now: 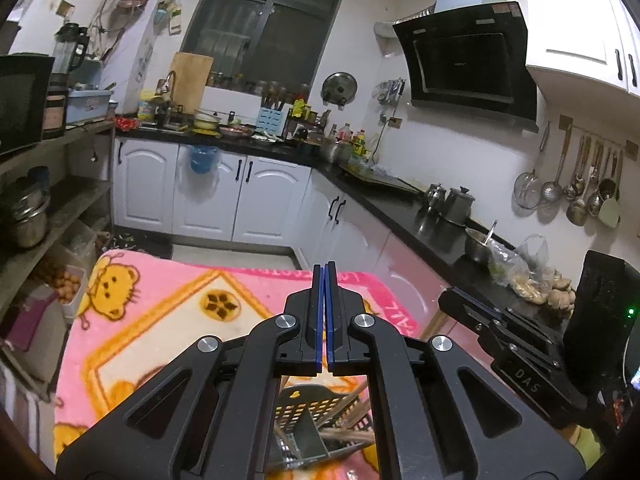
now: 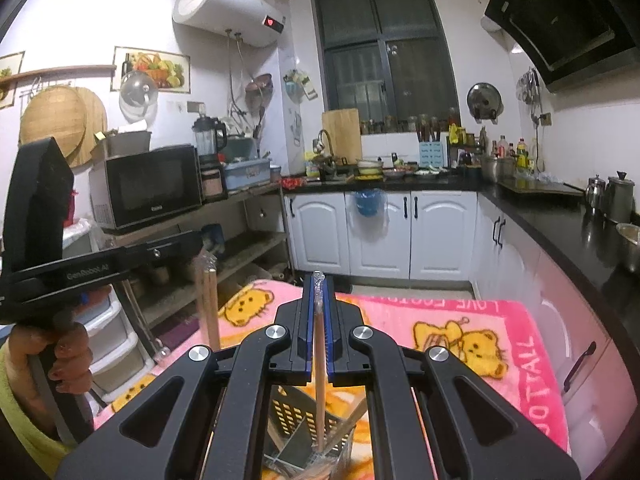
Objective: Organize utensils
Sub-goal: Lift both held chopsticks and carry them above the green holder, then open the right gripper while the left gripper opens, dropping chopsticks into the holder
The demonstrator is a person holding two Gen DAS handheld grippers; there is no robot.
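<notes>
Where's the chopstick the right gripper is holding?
In the right wrist view, the chopstick stands upright, clamped in the right gripper, its lower end in the holder on the blanket.

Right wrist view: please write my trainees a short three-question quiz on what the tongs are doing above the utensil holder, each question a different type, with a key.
1. True or false: the right tongs are open and empty.
2. The chopstick gripped in them points down into: A) the microwave, B) the black utensil holder, C) a drawer.
3. Fill in: the holder stands on a pink ____ printed with yellow bears.

Key: 1 false, they are shut on the chopstick; 2 B; 3 blanket.
</notes>
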